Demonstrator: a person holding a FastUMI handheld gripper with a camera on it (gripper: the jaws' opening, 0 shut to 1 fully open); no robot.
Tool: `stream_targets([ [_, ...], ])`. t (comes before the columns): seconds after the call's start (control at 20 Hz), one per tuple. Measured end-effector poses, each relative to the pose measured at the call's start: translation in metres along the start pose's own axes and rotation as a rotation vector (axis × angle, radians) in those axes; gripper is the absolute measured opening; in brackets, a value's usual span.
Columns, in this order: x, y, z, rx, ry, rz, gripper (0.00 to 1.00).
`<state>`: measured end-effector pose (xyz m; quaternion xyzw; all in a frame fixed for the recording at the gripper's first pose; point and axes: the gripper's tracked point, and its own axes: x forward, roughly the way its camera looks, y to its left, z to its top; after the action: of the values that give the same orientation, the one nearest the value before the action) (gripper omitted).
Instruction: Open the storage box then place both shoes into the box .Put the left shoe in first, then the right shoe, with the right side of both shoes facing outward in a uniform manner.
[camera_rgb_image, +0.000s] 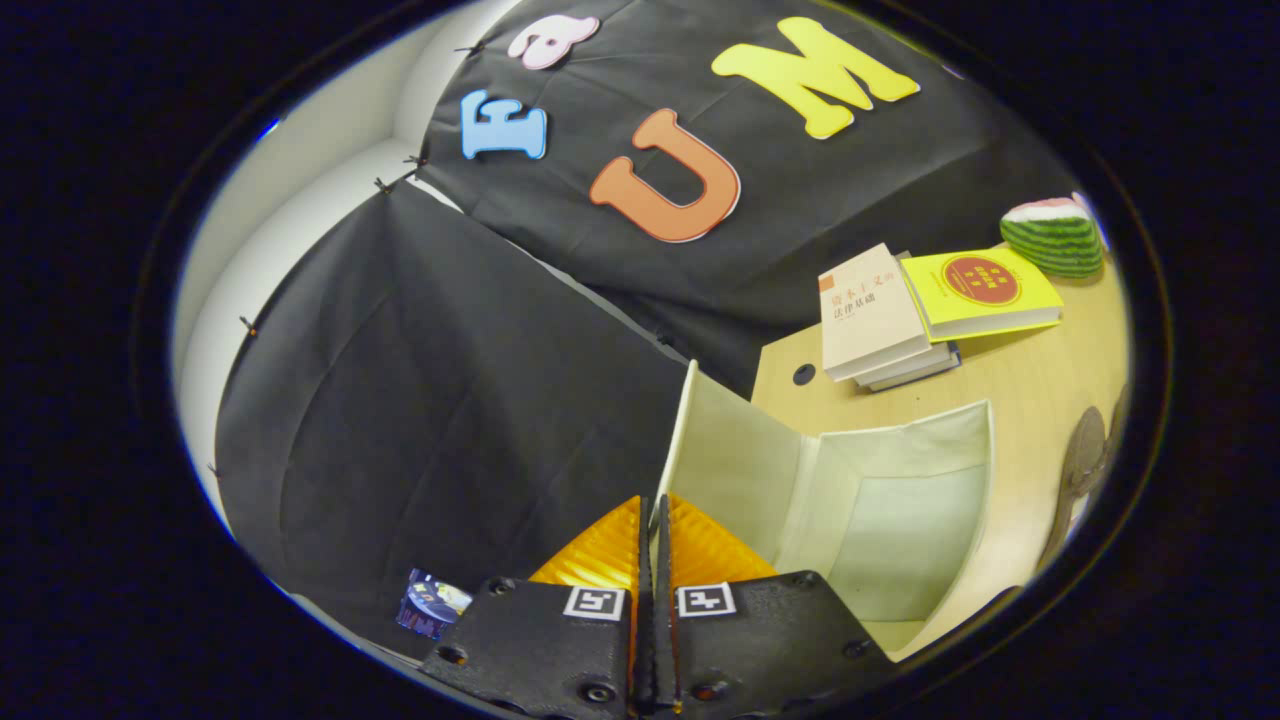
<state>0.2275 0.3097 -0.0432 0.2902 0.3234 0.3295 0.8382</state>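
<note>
gripper (652, 520) pinched on the open storage box's (900, 520) near wall.

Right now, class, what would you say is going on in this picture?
A person's handheld gripper has its fingers closed together, apparently pinching the edge of the white storage box's lid, which stands raised. The box sits on a wooden table, open and with nothing visible inside it. Beyond it lie a stack of books and a toy watermelon slice. A brown shape at the table's far side may be a shoe, but I cannot tell. No shoe is in the box yet.
</note>
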Motion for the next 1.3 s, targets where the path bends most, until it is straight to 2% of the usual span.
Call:
stream_targets([
  [0.1, 0.013, 0.003, -0.007, -0.043, -0.009, -0.032, 0.06],
  [0.25, 0.028, 0.016, -0.016, -0.119, -0.009, -0.010, 0.07],
  [0.35, 0.023, 0.021, -0.029, -0.190, 0.015, -0.014, 0.45],
  [0.5, 0.020, 0.007, -0.047, -0.214, 0.085, -0.107, 1.00],
  [0.7, 0.010, -0.020, -0.058, -0.135, 0.152, -0.181, 1.00],
  [1.05, -0.041, -0.107, -0.044, -0.230, 0.163, -0.428, 1.00],
  [1.3, -0.095, -0.190, -0.041, -0.347, 0.216, -0.666, 1.00],
])
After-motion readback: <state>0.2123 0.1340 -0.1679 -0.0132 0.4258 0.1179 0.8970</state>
